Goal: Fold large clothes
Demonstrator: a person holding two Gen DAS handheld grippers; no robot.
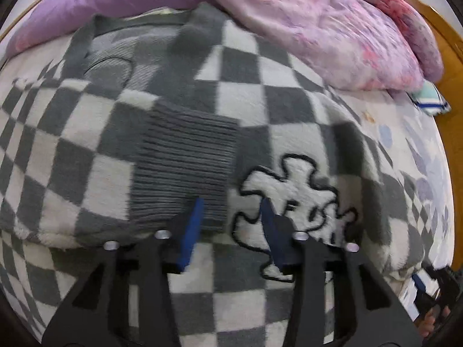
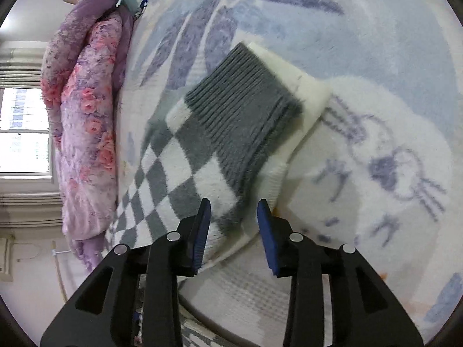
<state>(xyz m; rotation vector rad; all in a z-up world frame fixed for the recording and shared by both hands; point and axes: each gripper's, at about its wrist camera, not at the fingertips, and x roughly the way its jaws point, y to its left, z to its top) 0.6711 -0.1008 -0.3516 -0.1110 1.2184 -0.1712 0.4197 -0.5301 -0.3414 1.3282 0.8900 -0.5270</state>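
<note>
Grey-and-white checkered fleece sweater (image 1: 260, 110) spread on pale printed bed sheet (image 2: 361, 43). Left tool (image 1: 231, 202) parted over ribbed grey cuff (image 1: 185, 167); right tool (image 2: 233, 202) parted at other ribbed cuff (image 2: 246, 110). Advised: clamp cuff edges squarely before folding sleeves inward.

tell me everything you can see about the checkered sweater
The checkered sweater is a fuzzy, plush-looking knit in grey and white squares, with ribbed dark grey cuffs and a dark grey neckline. A black-outlined white patch sits on its front. It lies spread on the bed's pale printed sheet, one sleeve folded across the body so its cuff rests there. The other sleeve lies out on the sheet. A pink floral quilt borders its top. Both grippers hover open over it.
</note>
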